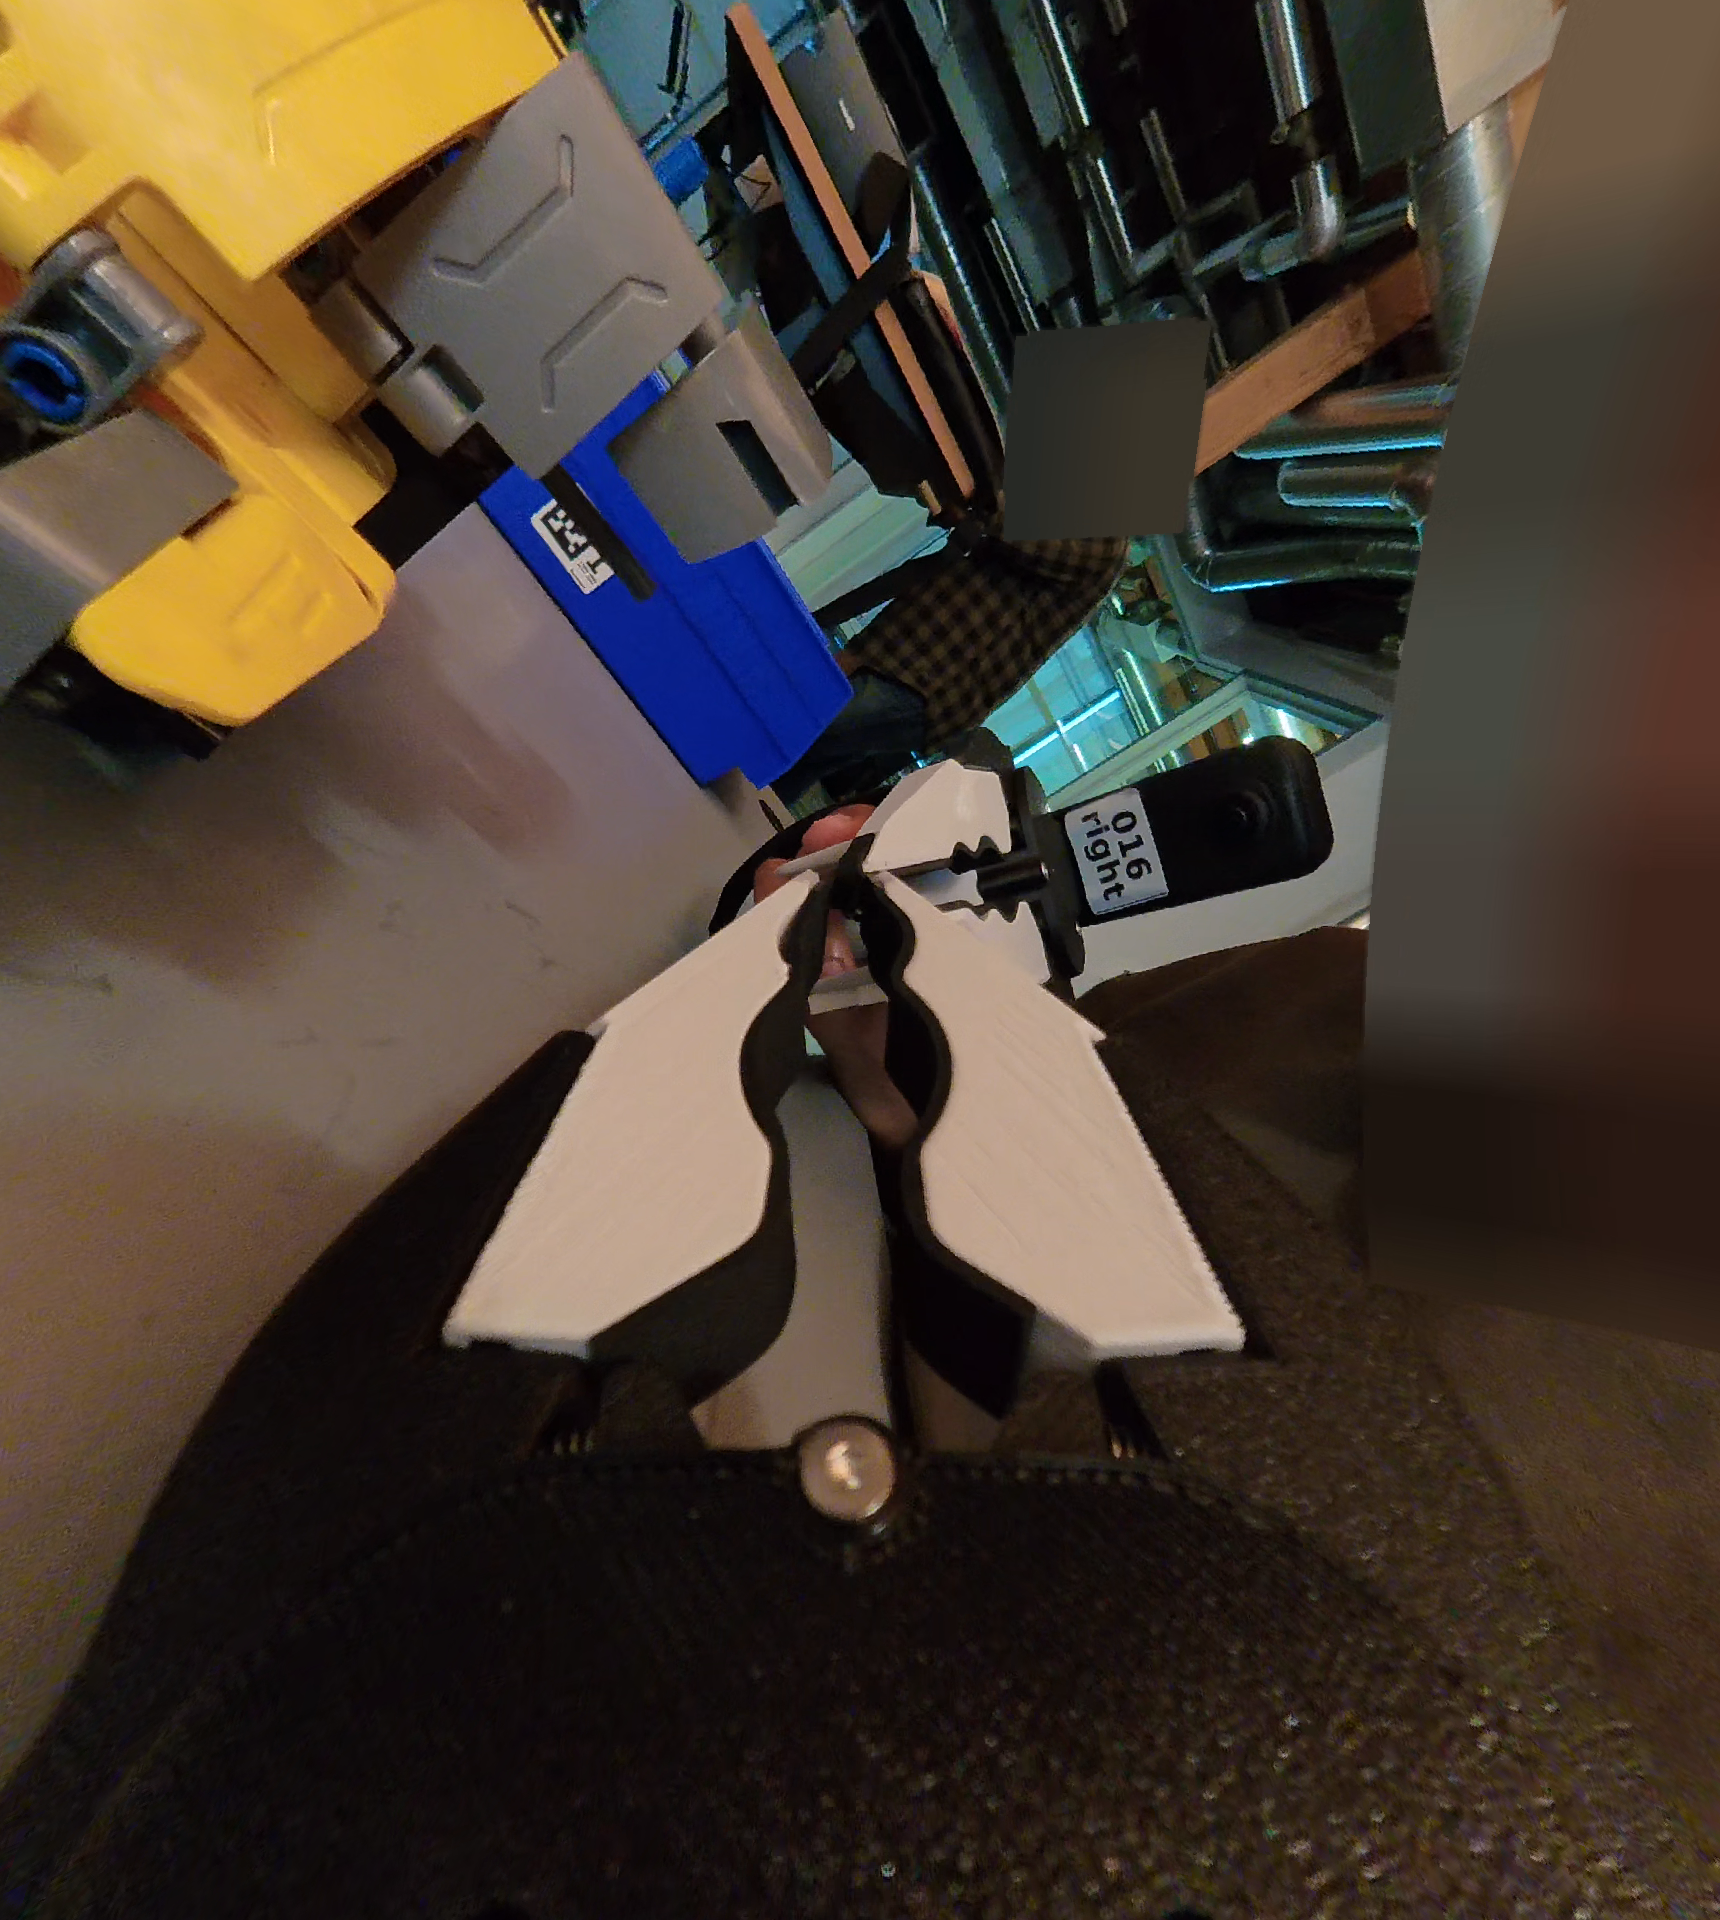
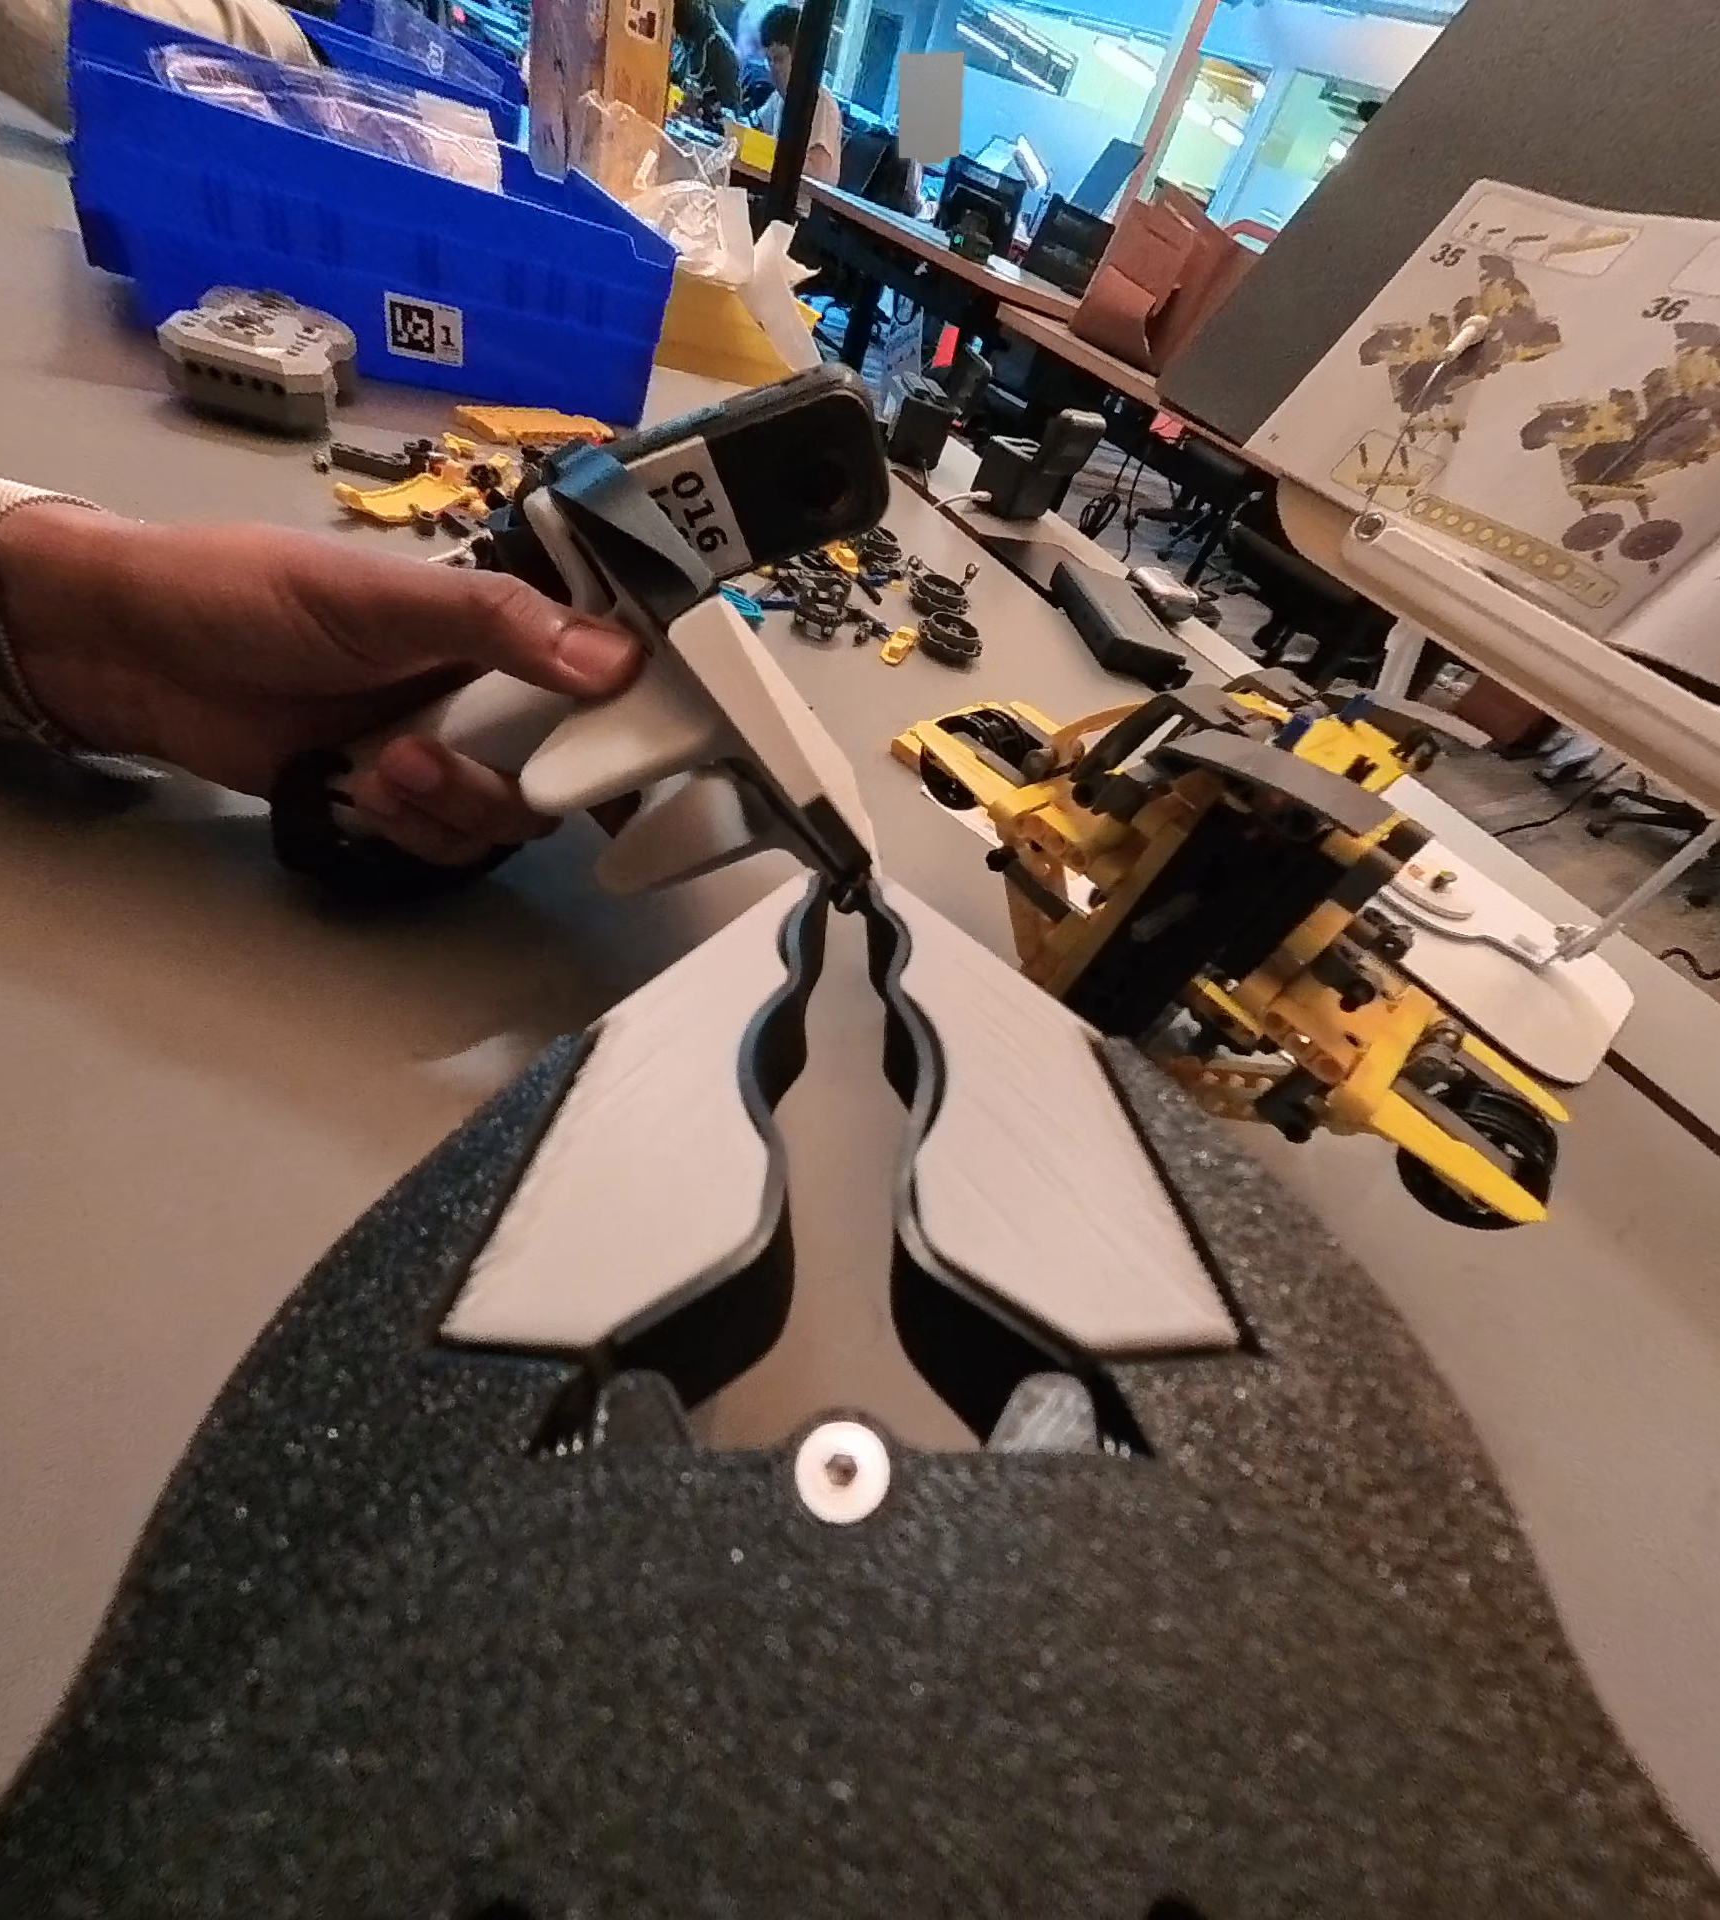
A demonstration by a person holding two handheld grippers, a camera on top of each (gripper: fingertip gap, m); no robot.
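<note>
Yellow model (image 2: 1240, 935), bricks (image 2: 877, 592) right view only

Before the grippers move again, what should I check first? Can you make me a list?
1. Tips meeting: the left gripper and the right gripper touch nose to nose. Ok.
2. Small black piece at the tips: which fingers grip it? Cannot tell.
3. Hand wrapped around the left gripper's handle. Ok.
4. Yellow model sits on the table beside the fingers, apart from them. Ok.
5. Instruction booklet open on its stand. Ok.
6. Loose parts are scattered, not sorted. Not ok.
</note>
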